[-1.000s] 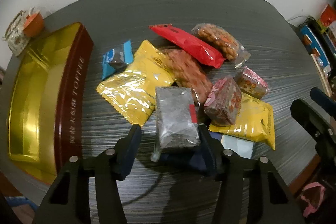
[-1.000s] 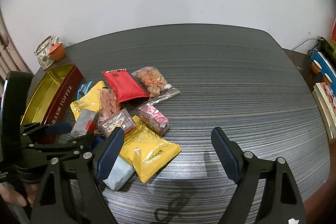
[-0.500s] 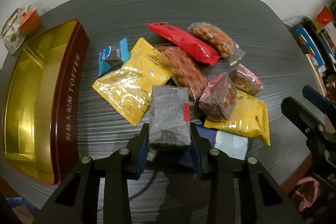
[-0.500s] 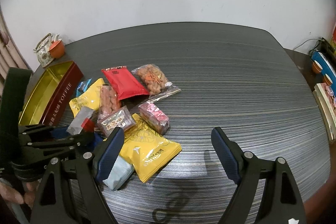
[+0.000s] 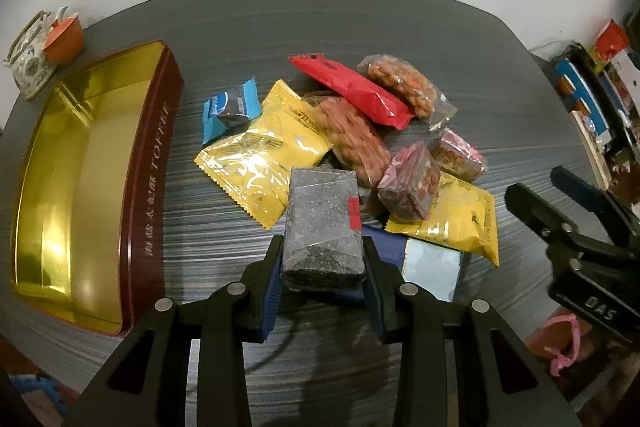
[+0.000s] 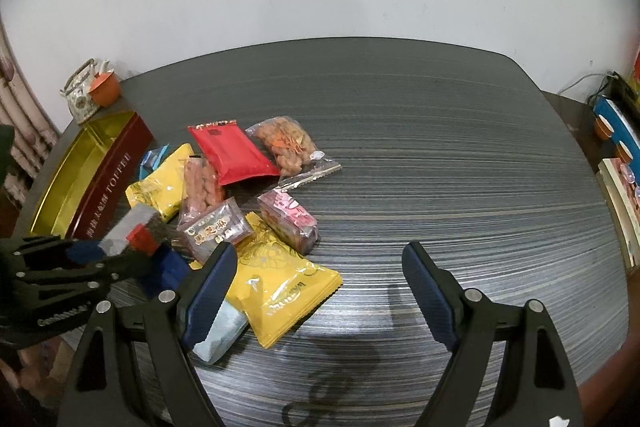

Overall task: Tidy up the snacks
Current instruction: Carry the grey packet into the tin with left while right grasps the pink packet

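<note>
My left gripper (image 5: 322, 267) is shut on a grey-black snack bar (image 5: 322, 223) with a red label and holds it lifted above the table, at the near edge of the snack pile; the bar also shows in the right wrist view (image 6: 134, 231). The pile holds two yellow packets (image 5: 260, 157) (image 6: 286, 275), a red packet (image 5: 352, 91), peanut bags (image 5: 400, 85), a blue wrapper (image 5: 228, 107) and small pink-brown packs (image 5: 408, 185). An open gold toffee tin (image 5: 80, 179) lies left of the pile. My right gripper (image 6: 316, 287) is open and empty, over bare table right of the pile.
A teapot and an orange cup (image 5: 44, 47) stand at the table's far left corner. A dark blue and a pale blue packet (image 5: 430, 267) lie under the pile's near side. Boxes and books (image 5: 592, 95) fill a shelf beyond the table's right edge.
My left gripper closed on the grey-black bar and lifted it off the pile. The right gripper has stayed still and open.
</note>
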{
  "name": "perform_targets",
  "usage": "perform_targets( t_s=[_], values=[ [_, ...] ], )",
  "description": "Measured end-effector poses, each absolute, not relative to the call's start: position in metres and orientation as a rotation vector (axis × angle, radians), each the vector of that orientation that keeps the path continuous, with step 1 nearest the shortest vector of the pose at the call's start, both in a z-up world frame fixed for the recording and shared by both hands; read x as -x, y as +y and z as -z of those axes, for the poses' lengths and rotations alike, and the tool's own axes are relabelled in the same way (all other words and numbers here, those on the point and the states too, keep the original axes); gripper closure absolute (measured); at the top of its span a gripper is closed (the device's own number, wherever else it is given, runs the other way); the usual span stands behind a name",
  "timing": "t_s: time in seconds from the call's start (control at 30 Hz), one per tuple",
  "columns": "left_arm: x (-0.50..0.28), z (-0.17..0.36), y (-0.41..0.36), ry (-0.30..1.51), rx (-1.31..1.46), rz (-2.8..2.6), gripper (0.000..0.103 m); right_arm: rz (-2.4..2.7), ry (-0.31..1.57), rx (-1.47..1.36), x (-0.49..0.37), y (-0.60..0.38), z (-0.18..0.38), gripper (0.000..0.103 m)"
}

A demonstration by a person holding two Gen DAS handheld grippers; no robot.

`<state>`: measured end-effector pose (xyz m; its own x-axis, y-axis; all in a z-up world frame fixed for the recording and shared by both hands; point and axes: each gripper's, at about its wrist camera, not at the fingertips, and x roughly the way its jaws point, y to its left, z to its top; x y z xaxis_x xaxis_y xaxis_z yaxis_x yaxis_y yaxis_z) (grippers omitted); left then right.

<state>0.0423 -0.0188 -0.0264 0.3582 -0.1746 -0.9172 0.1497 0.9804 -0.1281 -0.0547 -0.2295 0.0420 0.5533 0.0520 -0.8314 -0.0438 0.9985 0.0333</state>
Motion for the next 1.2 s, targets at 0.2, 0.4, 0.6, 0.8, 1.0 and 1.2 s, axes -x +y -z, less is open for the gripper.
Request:
perform_targets(
  t_s=[0.2, 0.4, 0.6, 0.8, 1.0, 1.2],
  values=[
    [-0.037, 0.017, -0.013, 1.168, 0.039, 0.227, 0.066, -0.053, 0.989, 0.009, 0.054, -0.228, -0.036, 0.021],
    [-0.037, 0.007, -0.006, 1.143, 0.060, 0.227, 0.066, -0.051, 0.988, -0.001, 0.052, -0.230, -0.033, 0.022],
    [-0.040, -0.005, 0.013, 1.113, 0.075, 0.204, 0.066, -0.082, 1.007, -0.019, 0.049, -0.232, -0.026, 0.033],
    [-0.042, -0.013, 0.044, 1.086, 0.095, 0.144, 0.066, -0.123, 1.007, 0.011, 0.041, -0.230, -0.020, 0.035],
    [-0.046, -0.014, 0.077, 1.077, 0.102, 0.069, 0.066, -0.164, 1.017, 0.060, 0.024, -0.228, -0.016, 0.035],
    [-0.049, -0.013, 0.115, 1.077, 0.100, -0.009, 0.066, -0.198, 1.041, 0.083, 0.010, -0.223, -0.008, 0.038]
  ],
)
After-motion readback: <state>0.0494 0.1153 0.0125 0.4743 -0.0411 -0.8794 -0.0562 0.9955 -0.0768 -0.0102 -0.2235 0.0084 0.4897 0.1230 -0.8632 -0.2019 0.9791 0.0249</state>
